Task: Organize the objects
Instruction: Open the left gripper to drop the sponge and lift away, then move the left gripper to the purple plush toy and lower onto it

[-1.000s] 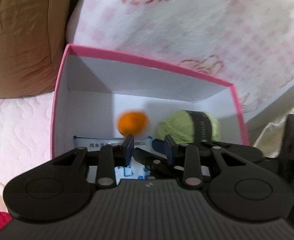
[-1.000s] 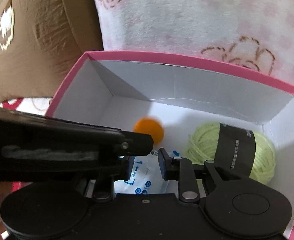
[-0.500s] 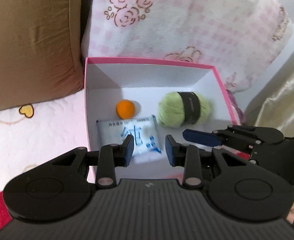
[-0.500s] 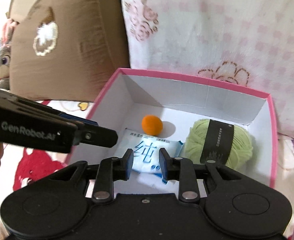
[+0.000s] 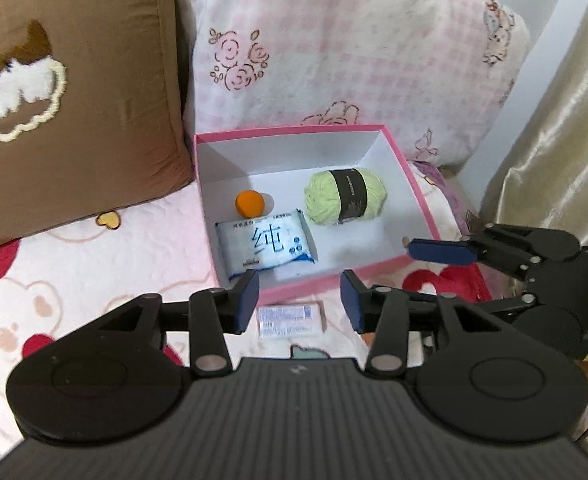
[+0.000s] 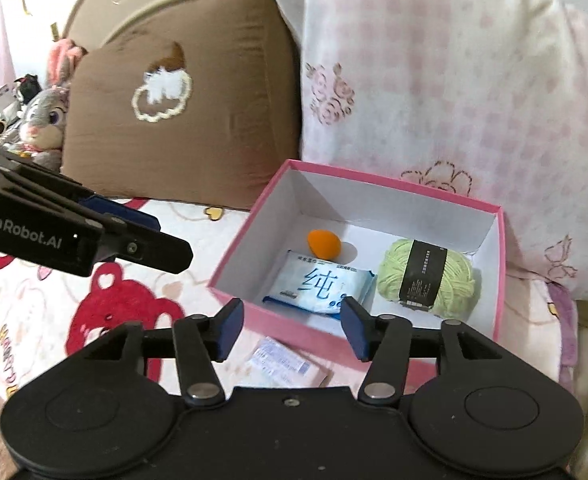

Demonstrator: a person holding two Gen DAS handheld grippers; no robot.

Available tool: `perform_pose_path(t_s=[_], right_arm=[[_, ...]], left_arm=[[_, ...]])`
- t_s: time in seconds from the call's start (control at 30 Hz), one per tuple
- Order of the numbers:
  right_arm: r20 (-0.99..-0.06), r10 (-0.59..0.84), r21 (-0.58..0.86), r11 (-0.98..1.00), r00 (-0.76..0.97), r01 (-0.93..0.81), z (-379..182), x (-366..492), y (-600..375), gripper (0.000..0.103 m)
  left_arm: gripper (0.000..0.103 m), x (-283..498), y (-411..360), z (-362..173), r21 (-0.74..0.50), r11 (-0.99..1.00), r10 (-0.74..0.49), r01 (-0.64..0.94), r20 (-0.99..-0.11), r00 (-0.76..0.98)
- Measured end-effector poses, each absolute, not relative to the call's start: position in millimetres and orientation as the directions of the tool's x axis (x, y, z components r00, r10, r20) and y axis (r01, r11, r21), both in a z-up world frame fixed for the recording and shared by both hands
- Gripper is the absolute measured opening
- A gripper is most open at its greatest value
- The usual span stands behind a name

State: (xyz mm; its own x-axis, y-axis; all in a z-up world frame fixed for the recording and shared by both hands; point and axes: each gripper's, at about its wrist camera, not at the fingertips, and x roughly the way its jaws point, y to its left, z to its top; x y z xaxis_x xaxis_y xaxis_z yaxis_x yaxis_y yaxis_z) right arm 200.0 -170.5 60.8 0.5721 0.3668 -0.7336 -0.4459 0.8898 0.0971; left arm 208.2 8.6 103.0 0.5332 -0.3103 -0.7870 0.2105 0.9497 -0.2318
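Observation:
A pink box (image 5: 421,208) with a white inside sits on the bed; it also shows in the right wrist view (image 6: 254,216). Inside lie an orange ball (image 5: 250,203) (image 6: 324,242), a white-blue wipes pack (image 5: 265,244) (image 6: 319,282) and a green yarn ball (image 5: 345,196) (image 6: 425,276). A small flat packet (image 5: 291,319) (image 6: 284,364) lies on the bed in front of the box. My left gripper (image 5: 299,300) is open and empty above the packet. My right gripper (image 6: 292,330) is open and empty, at the box's front edge.
A brown pillow (image 5: 74,92) (image 6: 182,128) and a pink floral pillow (image 5: 333,48) (image 6: 453,80) stand behind the box. A plush rabbit (image 6: 48,116) sits far left. A curtain (image 5: 565,120) hangs at the right. The bed sheet (image 5: 74,264) has red bear prints.
Both grippers have pulled back and up out of the box and opened wider. The orange ball has come to rest inside the box. The small packet has come into view.

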Motion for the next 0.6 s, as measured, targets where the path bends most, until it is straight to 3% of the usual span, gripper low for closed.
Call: perform_pose_path(t_s=[0.27,0.47,0.6], right_arm=[[-0.722,0.386,0.066,0.864,0.574,-0.499,91,138,-179,0.078],[-0.722,0.377,0.043,0.861,0.58,-0.507,103,103,-191,0.091],[-0.719,0.388,0.039,0.851,0.576,-0.524,107,80,-201,0.093]], left_arm=[[0.061,152,7,128,-0.156,0.957,-0.266,0.246,-0.811,0.521],[0.079,113,0,140,-0.119,0.955,-0.249,0.272,-0.821,0.513],[0.086,90,-5,142,-0.097,0.953,-0.239,0.288,-0.824,0.514]])
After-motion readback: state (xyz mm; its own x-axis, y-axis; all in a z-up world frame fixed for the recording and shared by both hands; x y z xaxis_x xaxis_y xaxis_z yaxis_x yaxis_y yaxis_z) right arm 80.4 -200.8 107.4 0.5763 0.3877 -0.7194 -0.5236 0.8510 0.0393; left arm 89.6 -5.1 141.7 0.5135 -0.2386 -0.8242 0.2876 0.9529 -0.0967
